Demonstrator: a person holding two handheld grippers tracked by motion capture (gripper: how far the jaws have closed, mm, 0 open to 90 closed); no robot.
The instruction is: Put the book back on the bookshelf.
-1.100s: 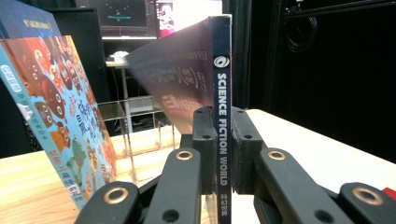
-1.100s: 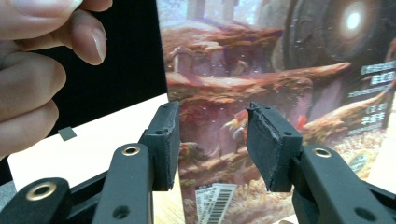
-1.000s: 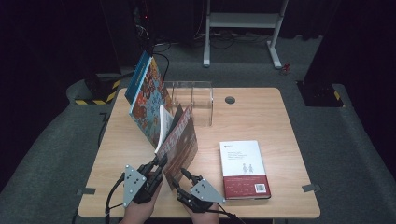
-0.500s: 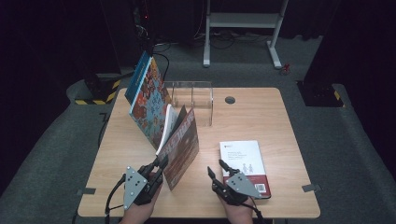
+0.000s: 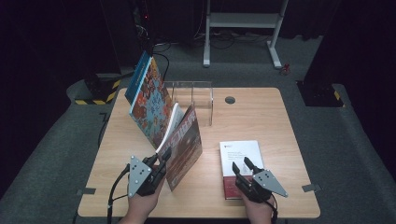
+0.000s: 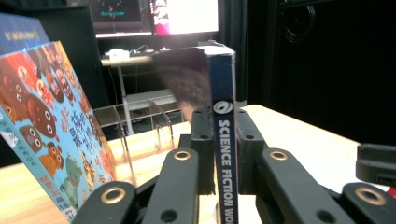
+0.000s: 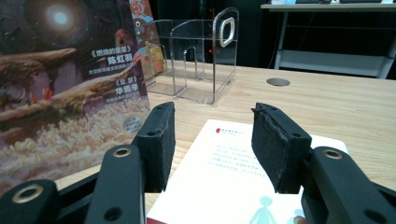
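The light wooden tabletop (image 5: 261, 116) is evenly lit from overhead against dark surroundings; shadows are soft. A bright monitor (image 6: 187, 16) glares, overexposed and blurred.

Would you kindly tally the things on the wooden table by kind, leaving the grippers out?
Books: 3 (colourful cartoon picture book, brown science fiction book, white book with a dark red spine)
Clear acrylic book racks: 1
Total: 4

Overhead table (image 5: 261, 116) view; two close finger-cams
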